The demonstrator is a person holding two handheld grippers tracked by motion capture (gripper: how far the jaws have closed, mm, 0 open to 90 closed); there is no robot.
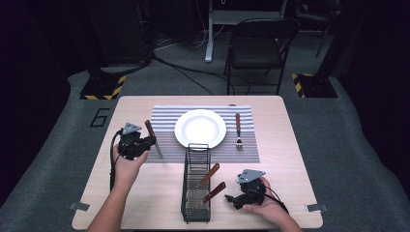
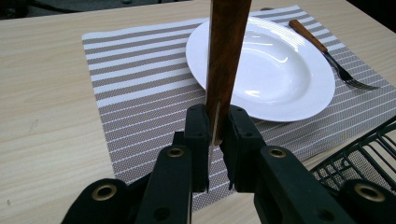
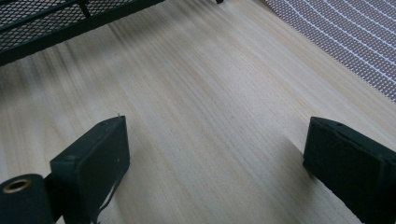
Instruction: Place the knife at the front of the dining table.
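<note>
— How many pieces of cutlery do you count from there?

— Four with wooden handles. One knife is clamped in the left gripper, one fork lies on the placemat just right of the plate, and two more handles lean out of the black wire caddy. What those two are, I cannot tell.

— And the rest?

— One plate, round, white and glossy, with a shallow well and a broad rim. One placemat, woven, grey and white stripes, rectangular. One caddy, a long narrow mesh basket standing on the tabletop nearer the person than the plate, its far end at the mat's near edge. The tabletop itself is pale wood grain.

— How does the knife sit?

— In the left gripper view the two black jaws pinch it where the reddish-brown handle meets the thin metal blade, the handle rising up and away over the mat's left part. From above, the blade slants down toward the mat's near left corner.

— The right gripper?

— Released. Its jaws stand wide apart over bare wood, nothing between them, just right of the caddy, with a hand around its body.

— Anything behind?

— One folding chair on the grey floor.
</note>
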